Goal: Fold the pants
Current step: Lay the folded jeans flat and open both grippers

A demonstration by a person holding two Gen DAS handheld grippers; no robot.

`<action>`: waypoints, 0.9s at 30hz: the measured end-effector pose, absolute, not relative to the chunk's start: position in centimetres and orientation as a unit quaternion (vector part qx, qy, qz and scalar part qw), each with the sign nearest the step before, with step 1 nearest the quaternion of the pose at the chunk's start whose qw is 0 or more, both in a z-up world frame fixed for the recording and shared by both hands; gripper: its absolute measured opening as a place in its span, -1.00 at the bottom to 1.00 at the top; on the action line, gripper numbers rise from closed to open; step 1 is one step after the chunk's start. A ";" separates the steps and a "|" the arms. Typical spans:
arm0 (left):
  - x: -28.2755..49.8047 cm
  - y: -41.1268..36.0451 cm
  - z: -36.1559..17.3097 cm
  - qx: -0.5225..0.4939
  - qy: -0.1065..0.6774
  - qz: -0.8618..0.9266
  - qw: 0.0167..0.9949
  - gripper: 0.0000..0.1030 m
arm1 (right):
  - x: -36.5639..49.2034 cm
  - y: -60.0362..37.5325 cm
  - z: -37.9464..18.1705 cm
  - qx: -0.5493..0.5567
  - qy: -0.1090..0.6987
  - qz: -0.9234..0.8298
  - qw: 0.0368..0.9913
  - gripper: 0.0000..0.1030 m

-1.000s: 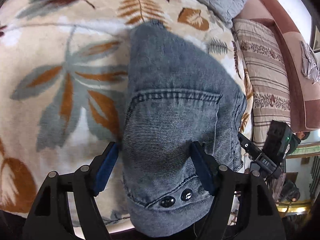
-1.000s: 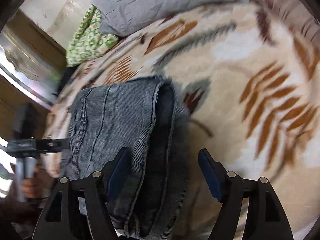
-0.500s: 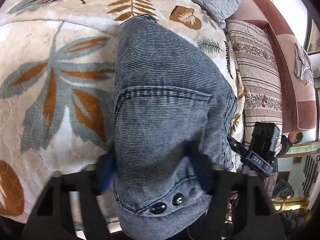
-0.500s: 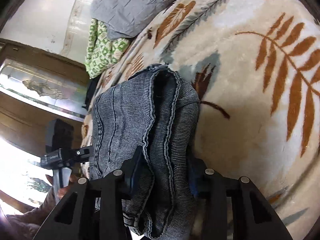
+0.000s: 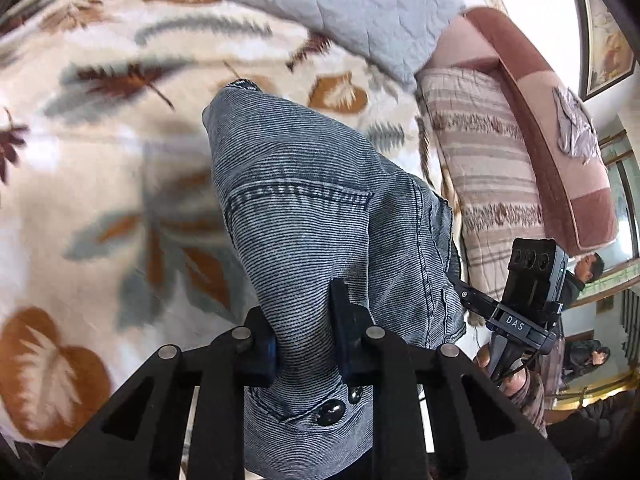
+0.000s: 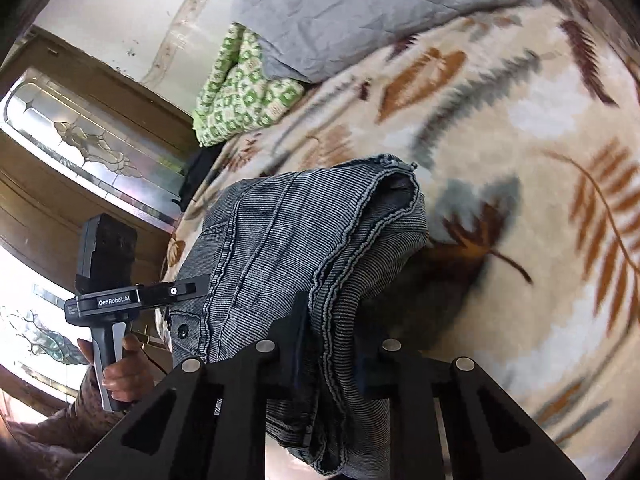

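Observation:
The folded grey-blue denim pants [image 5: 320, 216] are bunched and lifted off the leaf-patterned blanket [image 5: 100, 160]. My left gripper [image 5: 306, 344] is shut on the waistband end, near two dark snap buttons. My right gripper [image 6: 332, 344] is shut on the other side of the pants [image 6: 304, 232], pinching stacked seams. Each gripper's handle shows in the other's view: the right one [image 5: 520, 304] and the left one [image 6: 108, 280].
A grey quilted pillow [image 5: 352, 4] and a green patterned cloth [image 6: 240, 92] lie at the far edge of the blanket. A striped cushion [image 5: 484, 176] and a brown sofa back [image 5: 560, 152] stand to the right. A wooden cabinet with glass panels [image 6: 80, 144] is on the left.
Both grippers closed from open onto the pants. The pants have risen off the blanket and both views have tilted up toward the pillows.

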State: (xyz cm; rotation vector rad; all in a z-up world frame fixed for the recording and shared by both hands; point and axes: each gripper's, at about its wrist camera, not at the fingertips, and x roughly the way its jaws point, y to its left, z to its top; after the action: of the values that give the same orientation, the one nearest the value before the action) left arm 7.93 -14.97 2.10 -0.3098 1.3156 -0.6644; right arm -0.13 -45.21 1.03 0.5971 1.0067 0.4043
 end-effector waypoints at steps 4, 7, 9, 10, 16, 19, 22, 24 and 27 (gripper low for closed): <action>10.6 -13.3 3.4 -0.122 0.583 -0.277 0.754 -0.63 | 3.7 -42.7 1.8 0.267 0.466 0.199 0.819 -0.64; 13.4 -12.0 3.8 -0.113 0.575 -0.255 0.769 -0.63 | 7.1 -41.0 1.6 0.262 0.463 0.204 0.822 -0.64; 15.0 -11.3 3.6 -0.113 0.572 -0.244 0.775 -0.63 | 9.5 -39.9 1.2 0.261 0.461 0.205 0.823 -0.64; 15.7 -11.0 3.4 -0.113 0.571 -0.238 0.777 -0.63 | 10.6 -39.5 0.8 0.259 0.462 0.204 0.823 -0.64; 19.7 -10.6 -0.3 -0.099 0.589 -0.203 0.776 -0.62 | 15.0 -37.4 -1.6 0.228 0.481 0.183 0.827 -0.59; 20.3 -10.6 -2.3 -0.092 0.601 -0.189 0.771 -0.57 | 16.2 -36.7 -3.3 0.189 0.500 0.159 0.830 -0.56; 20.1 -10.4 -3.1 -0.084 0.595 -0.190 0.776 -0.46 | 16.3 -36.9 -4.3 0.158 0.501 0.146 0.838 -0.49; 20.1 -10.3 -3.5 -0.079 0.594 -0.190 0.778 -0.34 | 16.4 -37.0 -4.7 0.138 0.504 0.140 0.841 -0.37; 19.9 -10.2 -3.8 -0.069 0.588 -0.181 0.785 -0.17 | 16.3 -37.3 -5.1 0.123 0.505 0.136 0.844 -0.29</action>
State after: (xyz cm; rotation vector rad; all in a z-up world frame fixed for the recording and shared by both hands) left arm 19.89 -10.19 -3.78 -0.1486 1.2681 -0.3901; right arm 16.31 -37.33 -5.10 0.2599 1.0654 0.2864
